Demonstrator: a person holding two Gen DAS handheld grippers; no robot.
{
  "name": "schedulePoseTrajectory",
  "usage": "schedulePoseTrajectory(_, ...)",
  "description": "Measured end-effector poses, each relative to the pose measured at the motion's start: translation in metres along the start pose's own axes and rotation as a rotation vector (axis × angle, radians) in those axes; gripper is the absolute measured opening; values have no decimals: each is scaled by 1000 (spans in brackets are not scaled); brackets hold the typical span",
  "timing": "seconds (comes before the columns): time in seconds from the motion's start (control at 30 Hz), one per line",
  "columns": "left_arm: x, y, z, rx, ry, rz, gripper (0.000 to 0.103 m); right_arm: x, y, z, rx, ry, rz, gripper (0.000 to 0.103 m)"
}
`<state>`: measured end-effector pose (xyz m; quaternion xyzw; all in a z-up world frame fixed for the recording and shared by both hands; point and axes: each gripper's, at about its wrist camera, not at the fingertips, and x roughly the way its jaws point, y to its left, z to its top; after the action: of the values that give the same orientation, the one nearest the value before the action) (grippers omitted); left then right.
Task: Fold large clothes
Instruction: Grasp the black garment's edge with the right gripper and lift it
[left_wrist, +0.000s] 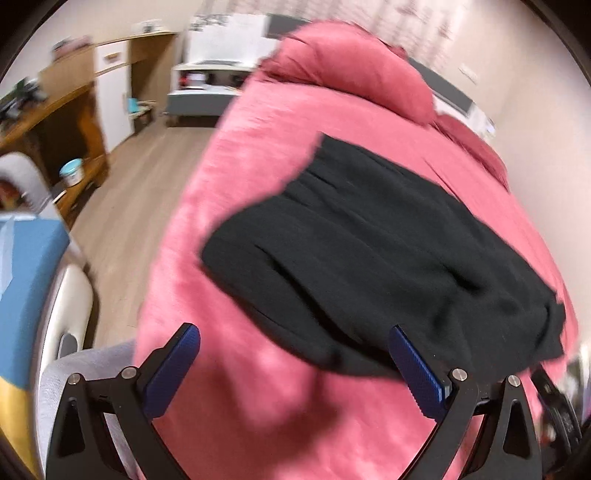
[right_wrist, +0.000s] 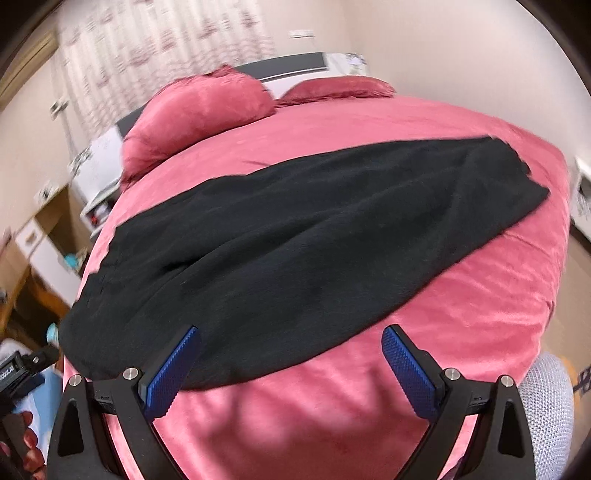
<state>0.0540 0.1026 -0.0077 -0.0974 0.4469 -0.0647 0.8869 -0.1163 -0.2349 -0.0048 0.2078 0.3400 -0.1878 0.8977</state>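
Black garment (right_wrist: 295, 229), no legible label

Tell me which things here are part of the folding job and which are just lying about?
Part of the job:
black garment
left gripper
right gripper
pink bed cover, the work surface

Lying about:
pink pillows
wooden desk
teal-lidded jar

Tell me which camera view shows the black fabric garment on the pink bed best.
The right wrist view: the black fabric garment lies spread across the pink bed cover, with both ends visible. The left wrist view shows the same garment more blurred and foreshortened, its near edge partly behind a gripper finger.
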Motion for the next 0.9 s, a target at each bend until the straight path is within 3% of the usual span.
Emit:
schedulePoseTrajectory(0.13,11,46,17,-121,-19,36,101,11,-43,11,110,41,5,96)
schedulePoseTrajectory(0.23,21,79,27,-223,-25,37,97,22,-92,20,270,82,-9,83)
schedulePoseTrajectory(0.37,35,107,36,-313,-9,17,88,24,-164,30,501,64,-47,71)
schedulePoseTrajectory(0.43,42,108,39,-305,8,-4,79,24,-191,36,573,51,-57,65)
schedulePoseTrajectory(0.6,64,86,46,-203,49,-63,76,33,-252,62,700,35,-65,58)
schedulePoseTrajectory(0.83,60,73,54,-181,12,-110,76,61,-284,100,792,51,-36,58)
schedulePoseTrajectory(0.9,60,64,56,-143,6,-104,76,75,-284,110,796,92,-76,49)
